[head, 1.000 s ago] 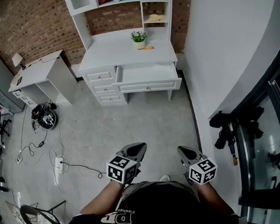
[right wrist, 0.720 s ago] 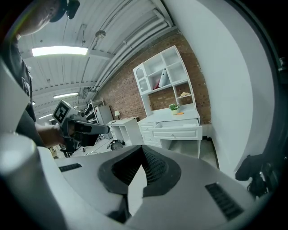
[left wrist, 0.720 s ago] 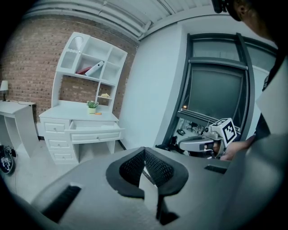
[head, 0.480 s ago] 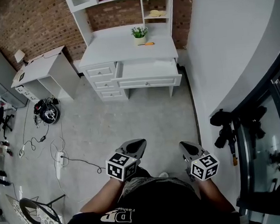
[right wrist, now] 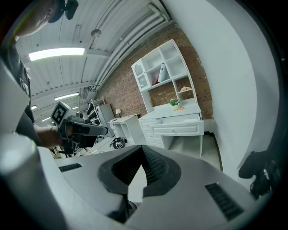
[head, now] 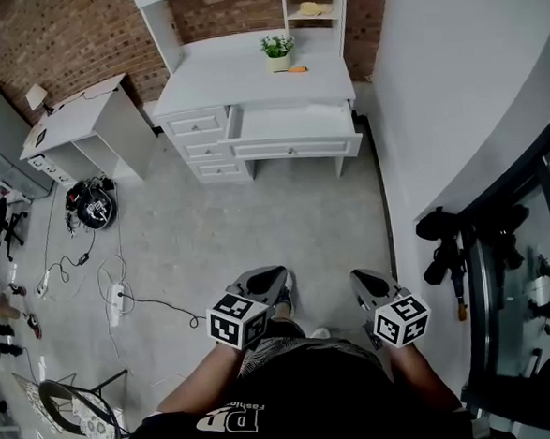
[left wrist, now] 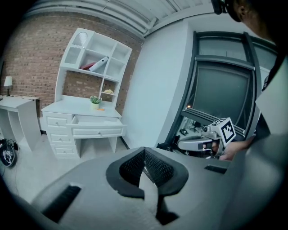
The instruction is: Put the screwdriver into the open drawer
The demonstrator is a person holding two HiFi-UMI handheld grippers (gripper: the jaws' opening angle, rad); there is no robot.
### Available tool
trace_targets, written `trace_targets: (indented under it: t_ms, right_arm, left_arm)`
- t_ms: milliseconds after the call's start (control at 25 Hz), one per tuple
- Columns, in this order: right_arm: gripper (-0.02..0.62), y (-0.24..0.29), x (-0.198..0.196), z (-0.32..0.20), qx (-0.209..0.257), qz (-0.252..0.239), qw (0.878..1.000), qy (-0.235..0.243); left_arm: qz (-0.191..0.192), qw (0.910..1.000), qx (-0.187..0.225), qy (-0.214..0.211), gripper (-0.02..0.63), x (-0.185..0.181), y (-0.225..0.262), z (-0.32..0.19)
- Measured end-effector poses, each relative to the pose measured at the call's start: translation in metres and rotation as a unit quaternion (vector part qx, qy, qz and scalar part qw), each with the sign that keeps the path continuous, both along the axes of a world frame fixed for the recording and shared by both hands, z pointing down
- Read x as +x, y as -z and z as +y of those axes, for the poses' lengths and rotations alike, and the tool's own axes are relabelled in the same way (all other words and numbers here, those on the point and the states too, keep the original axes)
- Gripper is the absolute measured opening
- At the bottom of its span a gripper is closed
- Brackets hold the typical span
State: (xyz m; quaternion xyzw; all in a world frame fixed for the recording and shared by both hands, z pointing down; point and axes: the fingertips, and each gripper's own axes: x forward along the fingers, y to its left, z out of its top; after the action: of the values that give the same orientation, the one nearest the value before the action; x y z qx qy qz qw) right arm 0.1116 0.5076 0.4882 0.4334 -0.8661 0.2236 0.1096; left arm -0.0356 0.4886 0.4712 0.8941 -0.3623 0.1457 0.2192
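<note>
Head view, with both gripper views. The screwdriver [head: 293, 69] lies flat on the desk [head: 232, 81], at 3 o'clock of the potted plant [head: 277, 49] and close beside it. The drawer [head: 296, 149] stands pulled out at 6 o'clock of the screwdriver, on the side toward the person, and nothing can be seen in it. The person stands on the floor [head: 220, 236] with the desk at 12 o'clock and well apart from both grippers.

The left gripper [head: 272, 280] has its fingers closed together with nothing between them. The right gripper [head: 360, 280] is the same, pads meeting and empty.

Handling, as a judgement:
- The screwdriver looks small and thin, so probably light and stiff, with no risk of breakage.
- Its handle shows orange and is the thicker part, giving the better hold.
- The shank (too small here to tell which end it is) would likely be smooth metal and prone to slip.
- A round tool may roll on the bare desk when nudged.

The fingers should therefore open first, then close across the handle near its middle, square to its length. The lift can be low, since the drawer lies just beside.
</note>
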Motion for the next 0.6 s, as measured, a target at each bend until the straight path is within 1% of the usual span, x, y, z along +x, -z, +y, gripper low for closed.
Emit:
trace_targets:
  t_ms: [280, 520, 600]
  right_arm:
    - [0.005, 0.0, 0.002, -0.04, 0.001, 0.001, 1.0, -0.009]
    - [0.005, -0.003, -0.015, -0.062, -0.005, 0.008, 1.0, -0.014]
    - [0.005, -0.006, -0.017, -0.083, -0.012, 0.009, 1.0, -0.014]
  left_arm:
    - [0.005, 1.0, 0.005, -0.005, 0.017, 0.002, 0.001, -0.043]
    - [-0.001, 0.9999, -0.004, -0.015, 0.017, -0.014, -0.005, -0.068]
    - [-0.001, 0.9998, -0.006, -0.017, 0.017, -0.014, -0.006, -0.09]
